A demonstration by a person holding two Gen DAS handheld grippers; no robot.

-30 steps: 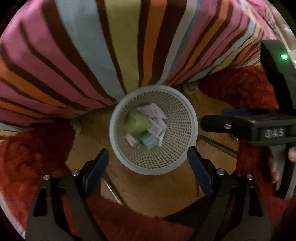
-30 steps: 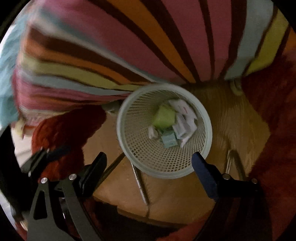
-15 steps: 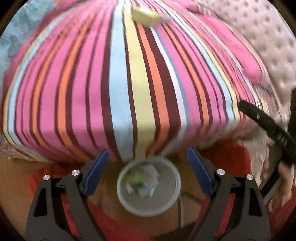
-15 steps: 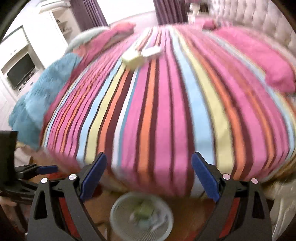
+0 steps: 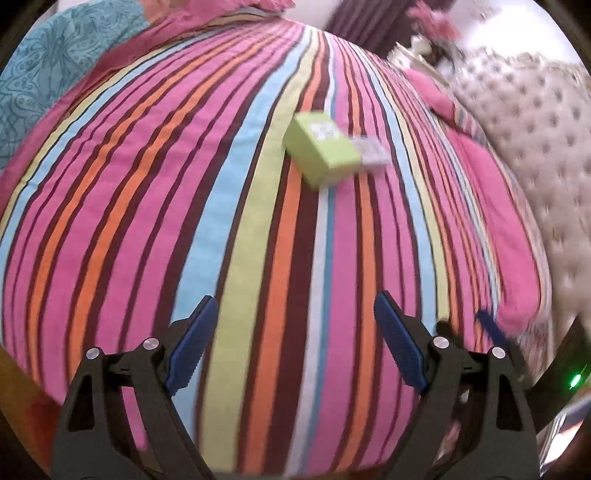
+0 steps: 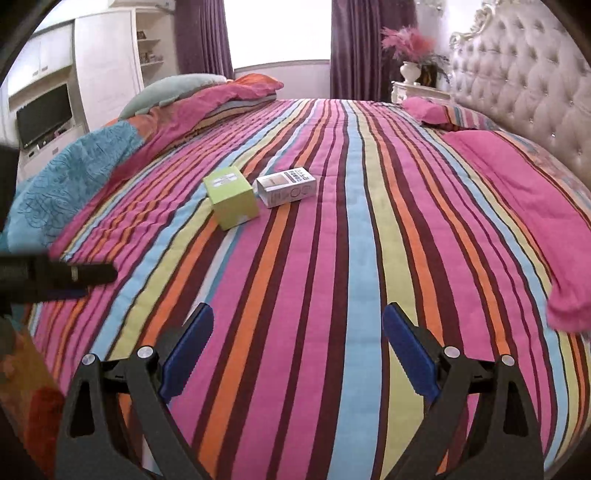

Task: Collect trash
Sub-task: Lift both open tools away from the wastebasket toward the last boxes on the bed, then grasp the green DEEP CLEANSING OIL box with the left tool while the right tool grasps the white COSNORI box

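At the far left of the right wrist view, a white wall unit [image 6: 107,62] with a dark screen [image 6: 44,114] stands beside the bed. Next comes a teal blanket [image 6: 74,173] bunched along the bed's left edge, with a grey-green pillow [image 6: 173,88] and a pink folded cover [image 6: 229,92] behind it. Purple curtains [image 6: 203,33] frame a bright window at the back. The striped bedspread [image 6: 332,240] fills the middle of both views. To the right lie pink pillows [image 6: 517,177], then a vase of pink plumes [image 6: 410,48] on a nightstand, and the tufted headboard [image 6: 517,81] at the far right.

Two pieces of trash sit on the bedspread, left of centre in the right wrist view: a green box [image 6: 231,197] and, just beside it on the right, a white box [image 6: 286,186]. Nothing lies between them and either gripper; only bare bedspread.

The left gripper [image 5: 291,343] is released, its blue pads wide apart with nothing between them; the green box [image 5: 321,147] lies well ahead of it, slightly right of its centre line, and the white box [image 5: 373,151] shows blurred behind it. The right gripper [image 6: 297,350] is likewise released and empty; both boxes lie well ahead and to its left. The left gripper's dark finger [image 6: 74,275] pokes in at that view's left edge.
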